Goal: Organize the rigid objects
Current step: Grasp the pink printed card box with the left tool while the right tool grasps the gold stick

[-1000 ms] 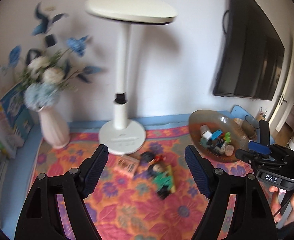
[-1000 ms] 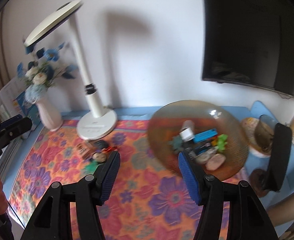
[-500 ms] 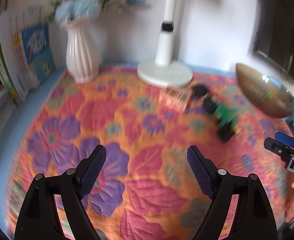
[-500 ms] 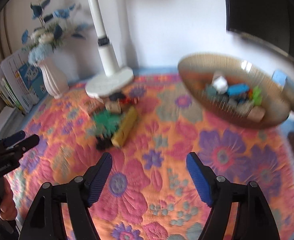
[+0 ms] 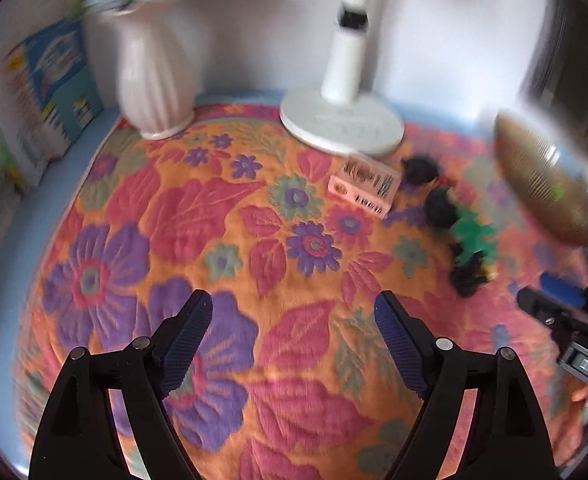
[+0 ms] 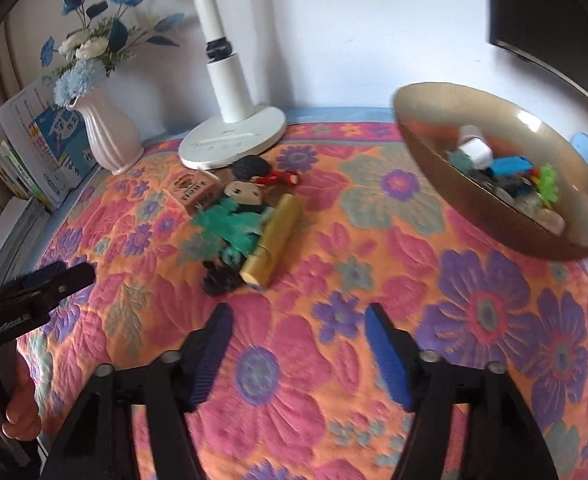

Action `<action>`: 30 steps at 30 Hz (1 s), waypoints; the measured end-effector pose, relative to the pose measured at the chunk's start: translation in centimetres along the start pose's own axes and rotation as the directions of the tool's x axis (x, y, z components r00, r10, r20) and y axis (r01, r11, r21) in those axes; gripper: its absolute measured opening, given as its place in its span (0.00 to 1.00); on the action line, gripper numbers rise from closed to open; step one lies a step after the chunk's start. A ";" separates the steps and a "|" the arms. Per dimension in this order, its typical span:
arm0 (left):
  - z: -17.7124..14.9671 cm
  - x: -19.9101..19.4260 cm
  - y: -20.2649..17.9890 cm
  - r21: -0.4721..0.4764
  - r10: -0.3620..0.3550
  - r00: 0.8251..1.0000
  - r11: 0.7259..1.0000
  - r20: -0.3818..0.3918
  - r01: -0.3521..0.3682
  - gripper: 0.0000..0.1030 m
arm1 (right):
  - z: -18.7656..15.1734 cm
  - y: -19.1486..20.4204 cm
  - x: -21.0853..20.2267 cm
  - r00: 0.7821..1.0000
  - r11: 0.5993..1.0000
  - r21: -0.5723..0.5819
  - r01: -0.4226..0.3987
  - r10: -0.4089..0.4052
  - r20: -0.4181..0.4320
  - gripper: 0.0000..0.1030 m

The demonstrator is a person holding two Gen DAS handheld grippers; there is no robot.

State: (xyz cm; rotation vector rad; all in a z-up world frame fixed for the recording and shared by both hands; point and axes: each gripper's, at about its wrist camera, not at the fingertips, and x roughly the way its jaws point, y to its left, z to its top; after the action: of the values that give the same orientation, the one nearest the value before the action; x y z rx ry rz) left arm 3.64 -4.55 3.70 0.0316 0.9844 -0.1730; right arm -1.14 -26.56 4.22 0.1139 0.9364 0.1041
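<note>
A pile of small toys lies on the flowered cloth: a green toy figure (image 6: pixel 233 220), a yellow tube (image 6: pixel 271 240), a pink printed box (image 6: pixel 193 192) and a black round piece (image 6: pixel 249 166). The same box (image 5: pixel 364 188) and green toy (image 5: pixel 474 236) show in the left wrist view. A bronze bowl (image 6: pixel 426 136) at the right holds several small toys. My right gripper (image 6: pixel 298 320) is open and empty, hovering just in front of the pile. My left gripper (image 5: pixel 294 316) is open and empty, over the cloth to the left of the pile.
A white lamp base (image 6: pixel 233 136) stands right behind the pile. A white vase with blue flowers (image 6: pixel 107 132) and stacked books (image 6: pixel 37 148) are at the back left. The left gripper's tip (image 6: pixel 53 280) shows at the left edge of the right wrist view.
Both grippers have tilted down from the wall toward the cloth. The right gripper has moved closer to the toy pile. Both stay open and empty.
</note>
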 end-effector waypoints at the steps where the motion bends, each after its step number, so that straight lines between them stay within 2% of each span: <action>1: 0.9 0.5 -0.6 0.019 -0.012 1.000 1.000 0.009 0.012 0.80 | 0.4 0.3 0.4 1.000 1.000 -0.007 -0.001 0.001 -0.005 0.58; 4: 2.8 2.2 -1.9 0.046 -0.007 1.000 0.999 0.027 0.005 0.79 | 1.0 1.0 1.6 1.000 0.999 -0.032 0.006 -0.007 -0.013 0.56; 7: 4.3 3.3 -3.2 0.064 -0.047 0.997 0.997 0.058 0.043 0.80 | 1.3 1.7 2.7 1.000 0.999 -0.051 -0.014 0.013 -0.022 0.55; 9: 5.3 4.4 -4.3 0.100 -0.015 0.998 0.995 0.060 0.009 0.80 | 1.5 2.1 3.7 0.999 0.998 -0.067 -0.001 -0.001 -0.035 0.55; 11: 6.0 5.6 -4.9 0.133 0.021 0.998 0.991 0.065 -0.029 0.80 | 1.8 2.0 4.0 0.999 0.998 -0.063 -0.032 0.030 -0.024 0.55; 13: 6.2 6.2 -4.9 0.141 0.012 0.998 0.990 0.063 -0.020 0.80 | 2.0 1.8 4.2 1.000 0.998 -0.066 -0.020 0.019 -0.020 0.55; 17: 6.0 6.5 -3.4 0.129 -0.002 0.999 0.992 0.049 -0.004 0.80 | 1.7 0.3 4.4 0.999 0.999 -0.033 -0.030 0.029 -0.027 0.55; 21: 5.5 6.4 0.0 0.085 0.070 0.997 0.994 0.038 -0.073 0.80 | 1.2 -1.8 4.3 0.999 0.999 0.030 -0.041 0.042 -0.010 0.55; 23: 5.5 6.2 2.2 0.032 0.101 0.995 0.994 0.026 -0.102 0.78 | 1.1 -2.7 4.0 1.000 0.998 0.055 -0.001 0.001 0.004 0.55; 24: 5.5 5.9 3.0 0.015 0.088 0.996 0.996 0.025 -0.088 0.78 | 1.0 -3.3 3.9 1.000 0.997 0.074 0.021 -0.022 0.015 0.55; 27: 5.6 5.0 3.6 -0.003 -0.026 0.999 1.000 0.026 0.026 0.78 | 1.1 -4.7 3.7 0.999 0.993 0.114 0.039 -0.043 0.029 0.55; 30: 6.3 5.2 1.5 0.045 -0.166 0.986 0.985 -0.007 0.166 0.79 | 1.1 -4.9 3.1 0.998 0.994 0.104 0.030 -0.035 0.047 0.55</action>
State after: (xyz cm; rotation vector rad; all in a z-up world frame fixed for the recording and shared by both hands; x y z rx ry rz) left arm 11.85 -4.44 2.81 -0.0083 0.9861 -0.3483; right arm 1.80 -31.03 1.70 0.1957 0.8944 0.0225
